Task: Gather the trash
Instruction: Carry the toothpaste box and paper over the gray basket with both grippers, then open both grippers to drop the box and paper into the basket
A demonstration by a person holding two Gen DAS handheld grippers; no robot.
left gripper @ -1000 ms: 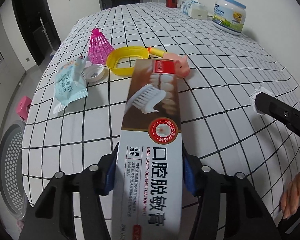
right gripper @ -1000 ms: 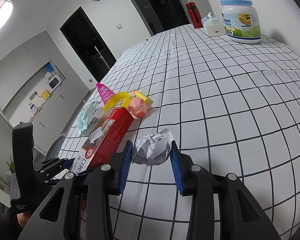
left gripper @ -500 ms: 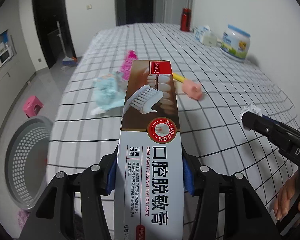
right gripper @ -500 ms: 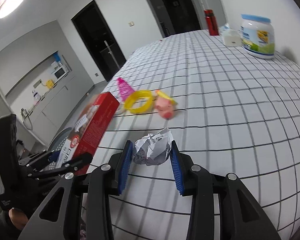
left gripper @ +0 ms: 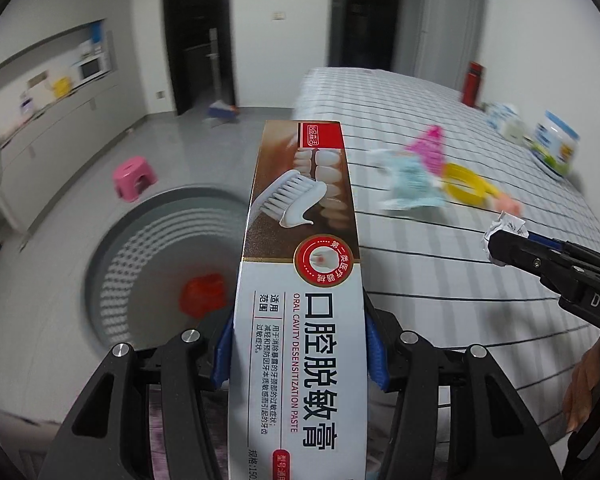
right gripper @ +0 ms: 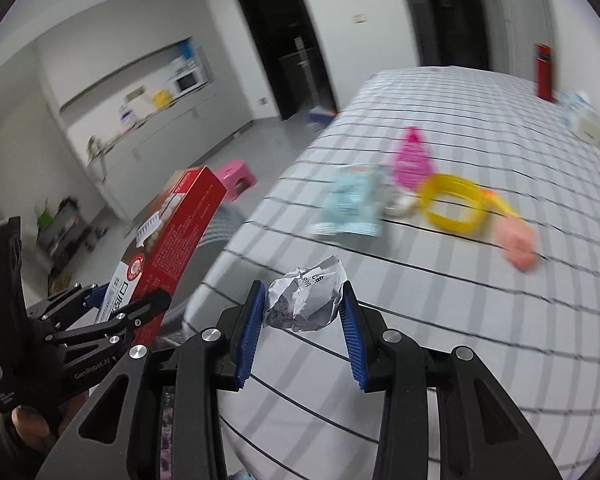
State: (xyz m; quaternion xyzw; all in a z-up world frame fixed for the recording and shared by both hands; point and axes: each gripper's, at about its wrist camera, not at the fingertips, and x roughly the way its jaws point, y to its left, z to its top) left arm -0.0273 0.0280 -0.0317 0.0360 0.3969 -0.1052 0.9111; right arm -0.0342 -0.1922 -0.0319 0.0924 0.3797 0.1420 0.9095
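While the left gripper (left gripper: 298, 354) clamps the toothpaste box (left gripper: 300, 280) above the grey basket (left gripper: 112, 248), a tilted or early release could bounce the long box off the rim onto the floor. Beside it, the right gripper (right gripper: 302, 318) pinches a paper ball (right gripper: 306, 300) that hangs over the table (right gripper: 480, 320) edge, short of the basket. The checked cloth carries more clutter; a pink stool (left gripper: 134, 176) stands beyond the basket.

Home kitchen-dining rm: counter w/ microwave (left gripper: 90, 67), checked tablecloth (left gripper: 440, 280), pink stool (left gripper: 134, 178).
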